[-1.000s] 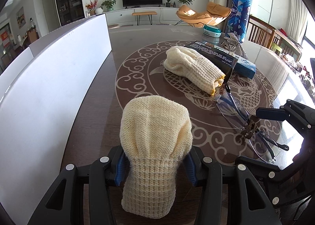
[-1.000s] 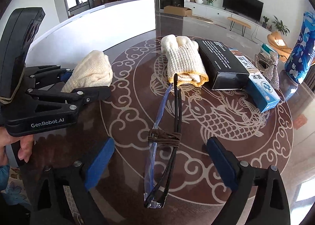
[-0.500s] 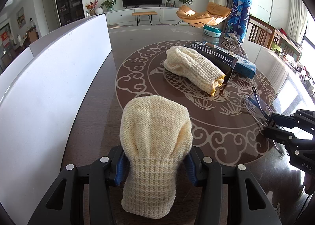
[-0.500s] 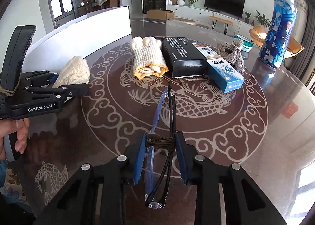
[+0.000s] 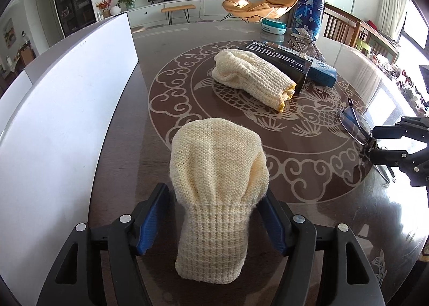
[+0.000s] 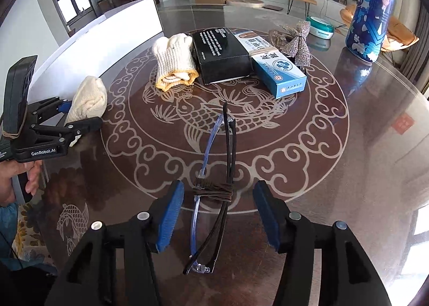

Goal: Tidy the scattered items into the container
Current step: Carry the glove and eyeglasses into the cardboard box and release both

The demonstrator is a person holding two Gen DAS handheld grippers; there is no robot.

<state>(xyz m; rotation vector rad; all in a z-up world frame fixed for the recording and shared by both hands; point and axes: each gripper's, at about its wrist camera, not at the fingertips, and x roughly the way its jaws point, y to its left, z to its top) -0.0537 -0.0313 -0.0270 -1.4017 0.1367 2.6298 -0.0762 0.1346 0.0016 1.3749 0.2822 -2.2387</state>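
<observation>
A cream knitted glove (image 5: pixel 217 172) lies on the dark patterned table (image 5: pixel 308 172) between the fingers of my left gripper (image 5: pixel 214 190). Its jaws are opening, and both blue pads stand clear of the cuff. Folded glasses (image 6: pixel 229 145) bound with brown cord lie between the fingers of my right gripper (image 6: pixel 218 185), whose jaws are also opening without touching them. The long white container (image 5: pixel 67 118) runs along the table's left side. In the right wrist view my left gripper (image 6: pixel 80 115) sits at the far left beside the container (image 6: pixel 120 30).
A rolled pair of cream gloves (image 6: pixel 174 62), a black box (image 6: pixel 222 56), a blue-and-white box (image 6: pixel 281 73) and a silvery bow (image 6: pixel 299 40) lie mid-table. A tall blue can (image 6: pixel 372 11) and a teal dish (image 6: pixel 320 27) stand further back. A hand (image 6: pixel 16 185) holds the left gripper.
The left jaws have let go of the glove and spread. The right gripper shut on the glasses, carried them away from the left gripper, and has now opened again.
</observation>
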